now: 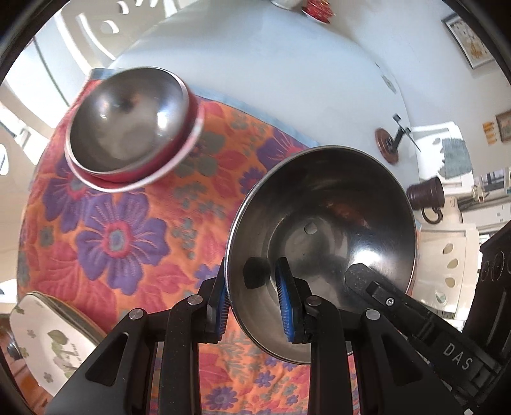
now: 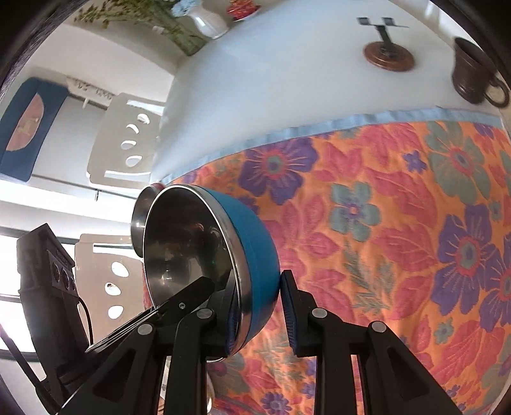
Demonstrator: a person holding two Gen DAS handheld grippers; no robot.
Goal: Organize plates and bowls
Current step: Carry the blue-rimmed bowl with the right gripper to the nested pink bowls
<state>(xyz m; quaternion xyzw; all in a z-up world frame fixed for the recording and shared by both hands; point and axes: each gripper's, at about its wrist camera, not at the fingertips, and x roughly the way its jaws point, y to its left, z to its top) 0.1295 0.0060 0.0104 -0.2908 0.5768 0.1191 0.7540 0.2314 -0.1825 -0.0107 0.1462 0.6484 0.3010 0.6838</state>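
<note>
A steel bowl with a blue outside (image 1: 322, 220) hangs tilted above the floral cloth (image 1: 127, 242), held by both grippers. My left gripper (image 1: 252, 306) is shut on its near rim, one blue pad inside and one outside. The right gripper's finger (image 1: 367, 281) reaches in from the right. In the right wrist view my right gripper (image 2: 262, 313) is shut on the blue bowl (image 2: 252, 242) at its rim, and the left gripper's finger (image 2: 188, 295) shows inside. A red bowl with a steel inside (image 1: 127, 127) rests on the cloth, far left. A flowered plate (image 1: 41, 335) lies at the lower left.
A brown mug (image 2: 472, 73) and a wooden disc with a metal stand (image 2: 388, 57) sit on the white table (image 2: 287, 64) beyond the cloth. A white vase (image 2: 209, 20) stands at the far edge. White chairs (image 2: 124, 137) are at the left.
</note>
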